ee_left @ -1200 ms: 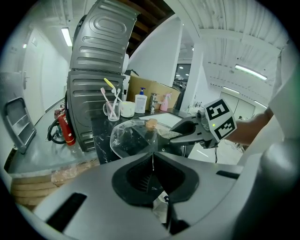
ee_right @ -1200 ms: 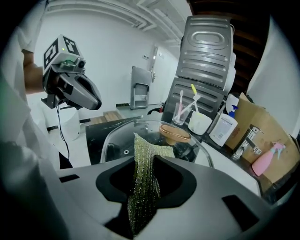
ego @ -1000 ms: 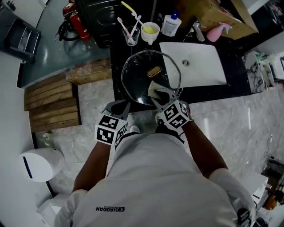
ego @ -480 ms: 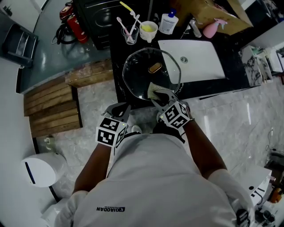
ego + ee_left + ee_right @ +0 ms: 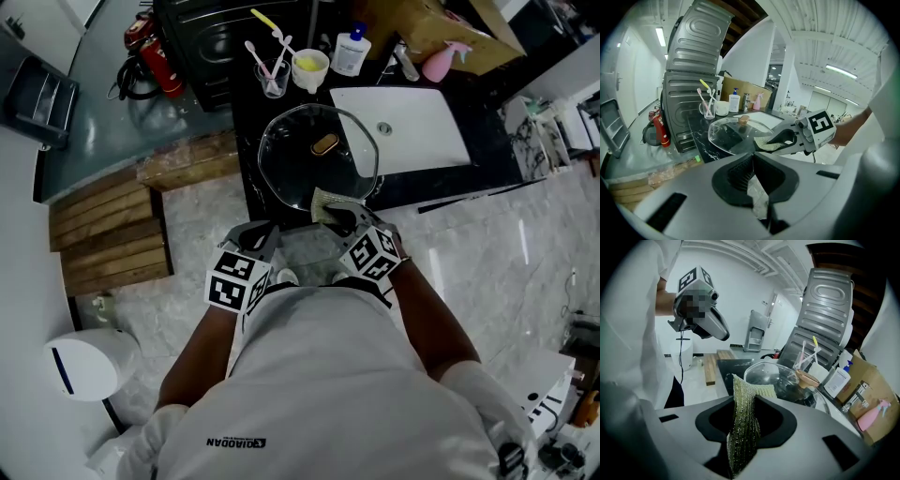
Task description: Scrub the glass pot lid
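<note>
The glass pot lid point(image 5: 314, 159) lay knob point(image 5: 325, 143) up on the black bench point(image 5: 247, 173), just left of the white sink point(image 5: 412, 131). The right claw point(image 5: 337, 212) was clamped on a green scouring pad point(image 5: 324, 198), which stood pinched upright between its jaws with the free end reaching out over the lid's near rim.

Over the last second that pad had slid from further in on the glass back toward the edge nearest the person. This looked like the return half of a scrubbing stroke, so I judged the scrubbing to be under way and not finished.

The left claw point(image 5: 257, 234) had barely shifted. It hung off the bench's front edge, over the marble floor and apart from the lid, with its jaws drawn together. A pale patch showed in the slit below the tips; it was possibly floor seen through the gap, and I could not be sure.

With nothing steadying it, the lid might skate on the bench under a harder push.
</note>
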